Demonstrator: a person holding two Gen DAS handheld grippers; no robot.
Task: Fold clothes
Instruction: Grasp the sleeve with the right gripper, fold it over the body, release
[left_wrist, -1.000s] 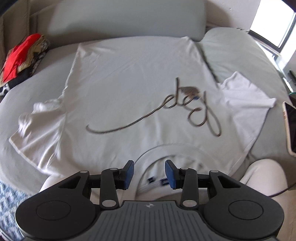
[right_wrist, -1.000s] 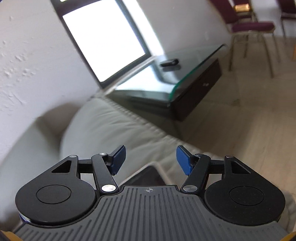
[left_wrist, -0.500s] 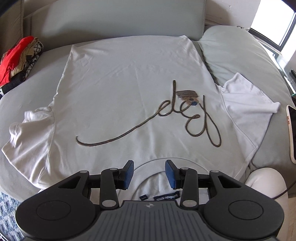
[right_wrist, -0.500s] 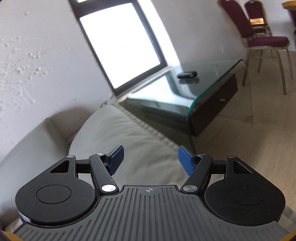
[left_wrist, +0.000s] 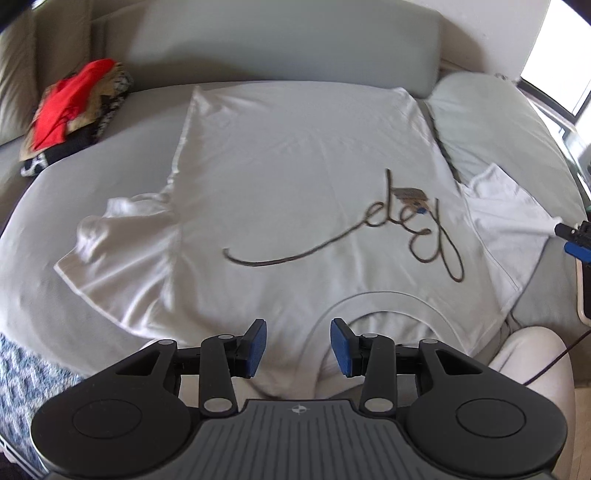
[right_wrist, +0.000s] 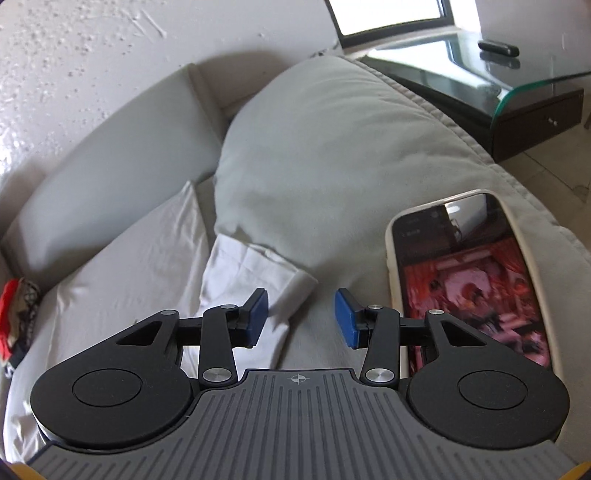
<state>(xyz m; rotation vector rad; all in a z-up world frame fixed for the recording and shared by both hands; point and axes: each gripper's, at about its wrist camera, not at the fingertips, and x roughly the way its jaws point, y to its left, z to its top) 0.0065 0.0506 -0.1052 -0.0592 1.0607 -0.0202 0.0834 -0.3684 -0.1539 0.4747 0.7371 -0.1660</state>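
Note:
A white T-shirt (left_wrist: 288, 192) with dark cursive lettering (left_wrist: 406, 229) lies flat on a grey sofa seat, collar (left_wrist: 380, 302) nearest me. My left gripper (left_wrist: 298, 349) is open and empty, just above the collar's left side. My right gripper (right_wrist: 301, 323) is open and empty, hovering over the corner of the shirt's right sleeve (right_wrist: 255, 273). The right gripper's tips also show at the right edge of the left wrist view (left_wrist: 574, 240), beside that sleeve (left_wrist: 509, 229).
A pile of red and patterned clothes (left_wrist: 74, 110) sits at the sofa's back left. A grey cushion (right_wrist: 351, 147) lies right of the shirt. A phone (right_wrist: 469, 280) with a lit screen rests on the sofa's right edge. A glass table (right_wrist: 480, 62) stands beyond.
The right gripper has swung down from facing the window and table to hover over the right sleeve. The left gripper has shifted slightly left of the collar.

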